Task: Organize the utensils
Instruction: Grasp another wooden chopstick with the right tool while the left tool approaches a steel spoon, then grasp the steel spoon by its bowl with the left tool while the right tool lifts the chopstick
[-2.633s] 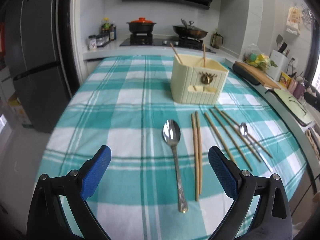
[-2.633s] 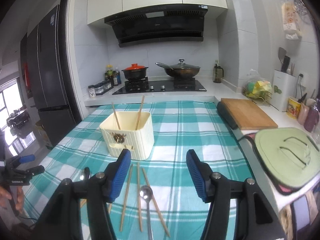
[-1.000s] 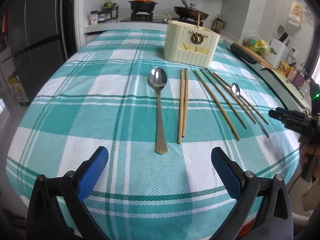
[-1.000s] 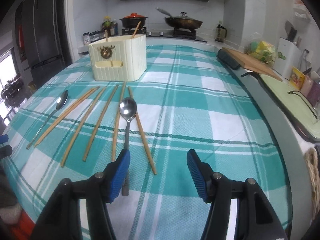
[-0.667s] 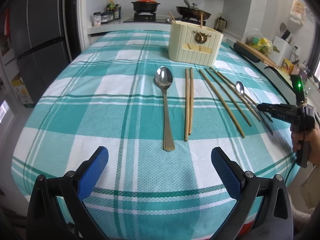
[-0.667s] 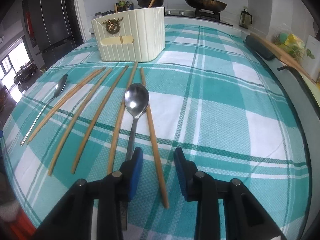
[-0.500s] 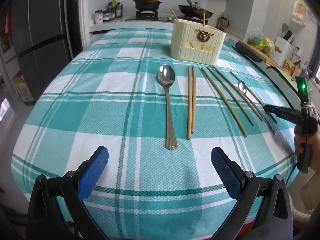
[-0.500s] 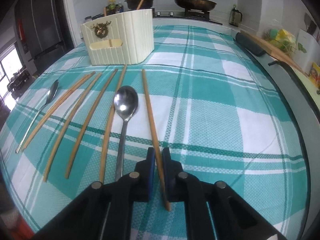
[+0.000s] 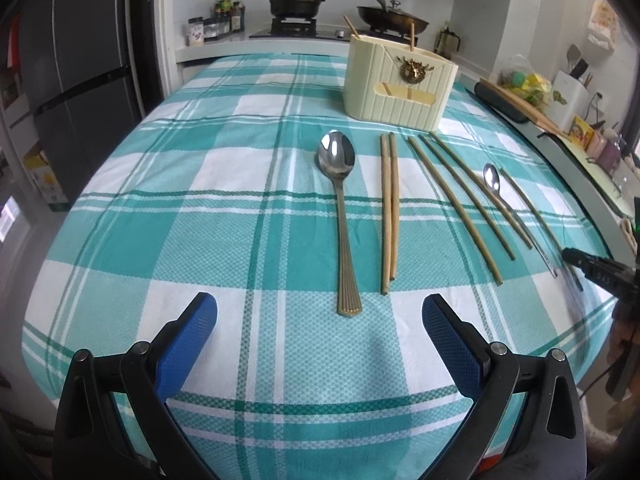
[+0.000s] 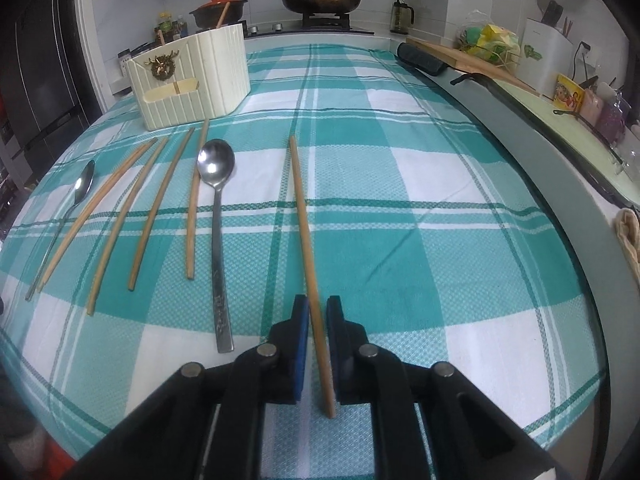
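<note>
My right gripper (image 10: 318,312) is shut on a wooden chopstick (image 10: 304,220), gripping it near its close end, with the far tip pointing away over the cloth. Left of it lie a steel spoon (image 10: 216,208) and several more chopsticks (image 10: 160,200). A cream utensil holder (image 10: 192,76) with two chopsticks in it stands at the back left. My left gripper (image 9: 320,320) is open and empty, just short of the gold-handled spoon (image 9: 340,208) and a chopstick pair (image 9: 389,208). The holder also shows in the left wrist view (image 9: 398,82).
The table wears a teal checked cloth (image 9: 224,216). A stove with pots (image 10: 320,0) is behind it. A grey counter (image 10: 568,152) with a cutting board (image 10: 472,60) runs along the right edge. A fridge (image 9: 68,60) stands at the left.
My right gripper dropped to the table and closed on the rightmost chopstick, which now sits apart from the spoon. My left gripper drew back and lowered, staying open.
</note>
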Demonstrator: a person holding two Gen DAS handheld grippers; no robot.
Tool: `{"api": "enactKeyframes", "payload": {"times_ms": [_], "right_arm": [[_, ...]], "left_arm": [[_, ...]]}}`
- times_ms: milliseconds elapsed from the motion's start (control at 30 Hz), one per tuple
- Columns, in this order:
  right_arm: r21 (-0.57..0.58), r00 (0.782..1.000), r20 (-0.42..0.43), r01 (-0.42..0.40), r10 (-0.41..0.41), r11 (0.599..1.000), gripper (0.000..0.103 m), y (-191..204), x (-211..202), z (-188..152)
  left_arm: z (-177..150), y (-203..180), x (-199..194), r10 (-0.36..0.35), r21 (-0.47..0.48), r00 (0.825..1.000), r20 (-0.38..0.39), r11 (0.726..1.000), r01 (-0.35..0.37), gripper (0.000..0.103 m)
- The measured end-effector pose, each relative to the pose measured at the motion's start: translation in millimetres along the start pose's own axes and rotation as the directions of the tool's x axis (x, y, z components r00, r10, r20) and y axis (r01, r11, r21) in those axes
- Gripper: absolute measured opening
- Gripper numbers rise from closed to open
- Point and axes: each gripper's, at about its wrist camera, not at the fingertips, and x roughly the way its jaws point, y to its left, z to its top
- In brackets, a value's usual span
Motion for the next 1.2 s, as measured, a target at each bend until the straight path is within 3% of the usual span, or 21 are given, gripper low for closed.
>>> {"api": "enactKeyframes", "payload": {"times_ms": [67,200,567,733,1100,1200], "right_arm": [[-0.002,1.0,0.007,-0.001,0.001,1.0,0.02,-0.9,-0.5,1.8],[-0.004,1.0,0.007,-0.007,0.007,1.0,0.02,-2.1,0.5,5.9],[-0.008,0.999,-0.006,-0.034,0.034,0.999,0.021,-9.3,-2.1,13.4],[-0.025,0.995,-0.039,-0.092,0.091,0.995,0.03,-12.2,5.5,31.8],[-0.161,0.981,-0.169,-0.127,0.099,0.979,0.032,5.0,49.7,62.4],[-0.205,0.983,-0.162,-0.123,0.09,0.971,0.034,11.7,56.7,70.8]], "left_arm": [[8.8,6.0,-0.7,0.005,-0.006,1.0,0.016,1.0,-0.005,0.102],[28.9,13.9,3.4,-0.004,-0.007,1.0,0.024,1.0,0.005,0.102],[84.3,1.4,85.1,-0.046,0.06,0.992,-0.121,0.997,0.053,0.102],[92.5,-6.7,120.5,0.005,0.107,0.985,-0.17,0.994,0.014,0.102],[103.1,-7.7,148.8,0.036,0.119,0.978,-0.206,0.993,-0.012,0.102],[107.6,-15.0,153.5,0.038,0.138,0.977,-0.209,0.99,-0.009,0.102]]}}
